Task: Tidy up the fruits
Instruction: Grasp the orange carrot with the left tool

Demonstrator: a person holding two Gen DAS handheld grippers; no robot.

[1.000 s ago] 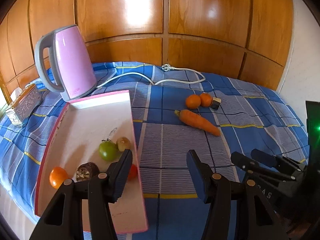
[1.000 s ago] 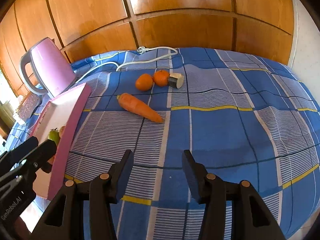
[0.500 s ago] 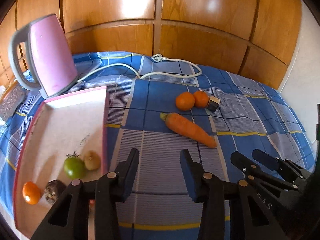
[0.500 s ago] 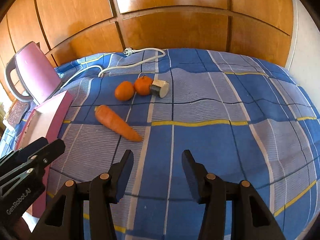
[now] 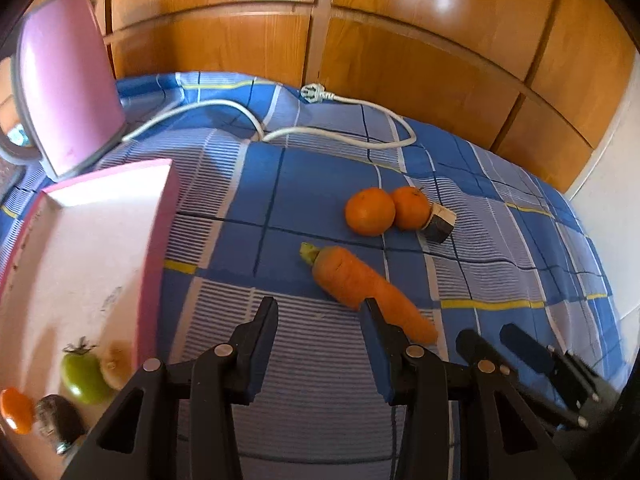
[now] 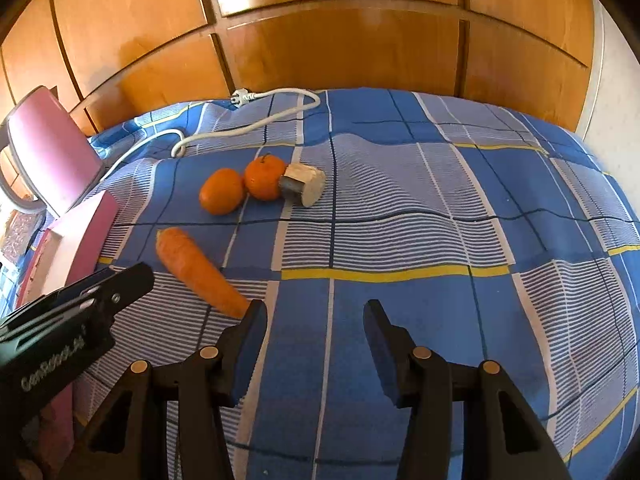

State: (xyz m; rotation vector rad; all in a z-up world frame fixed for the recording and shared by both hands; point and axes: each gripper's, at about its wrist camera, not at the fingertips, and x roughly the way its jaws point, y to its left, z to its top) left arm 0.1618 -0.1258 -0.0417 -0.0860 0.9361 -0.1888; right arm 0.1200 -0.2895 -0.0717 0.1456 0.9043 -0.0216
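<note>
A carrot (image 5: 360,284) lies on the blue checked cloth, with two oranges (image 5: 370,211) and a small cut stub (image 5: 439,224) just beyond it. My left gripper (image 5: 320,312) is open and empty, its right finger just in front of the carrot. A pink-rimmed white tray (image 5: 156,232) at the left holds a green tomato (image 5: 82,376), a small orange fruit (image 5: 15,408), a dark fruit and a pale one. My right gripper (image 6: 314,316) is open and empty, its left finger by the carrot's (image 6: 198,268) tip. The oranges (image 6: 222,191) lie beyond it.
A pink kettle (image 5: 66,80) stands behind the tray, its white cord (image 5: 344,136) looping across the cloth to a plug. Wooden panels close the back. The right gripper shows at the lower right of the left wrist view (image 5: 520,356).
Both grippers have moved forward toward the carrot and oranges. The left one swung right, away from the tray, and its jaws narrowed somewhat. The fruits have not moved.
</note>
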